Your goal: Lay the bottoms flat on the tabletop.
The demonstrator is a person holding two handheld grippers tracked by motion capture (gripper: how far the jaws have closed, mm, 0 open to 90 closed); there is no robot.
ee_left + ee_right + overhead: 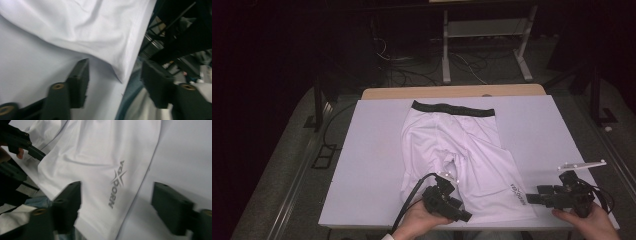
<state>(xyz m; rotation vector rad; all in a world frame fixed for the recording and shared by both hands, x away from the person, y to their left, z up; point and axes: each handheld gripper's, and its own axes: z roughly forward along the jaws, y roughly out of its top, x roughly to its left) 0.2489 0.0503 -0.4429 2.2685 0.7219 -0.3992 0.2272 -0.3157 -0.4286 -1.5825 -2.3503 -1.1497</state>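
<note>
High view: a pair of white stretch-fabric shorts with a black waistband (459, 150) lies flat on the white rectangular table board (367, 150), waistband toward 12 o'clock, leg hems toward 6 o'clock. The left black two-jaw gripper (464, 216) sits at the board's near edge at about 6 o'clock, beside the left leg's hem; its jaw tips are small and dark, hard to resolve here. The person's left hand (419, 222) cups it from below, cut off by the frame's bottom. The right black two-jaw gripper (532, 198) lies level at 4 o'clock, pointing toward 9 o'clock at the printed leg hem; the right hand (587, 222) is partly cropped.

Left gripper view: the jaws stand apart, nothing between the pads. The shorts' hem corner (120, 72) lies just ahead at 12 o'clock, untouched. The table edge runs between the jaws; the background at 3 o'clock is dark and blurred.

Right gripper view: the jaws are spread wide, straddling the hem with the grey printed logo (117, 185), pads not pressing it. The left gripper shows at 10 o'clock, cropped.
</note>
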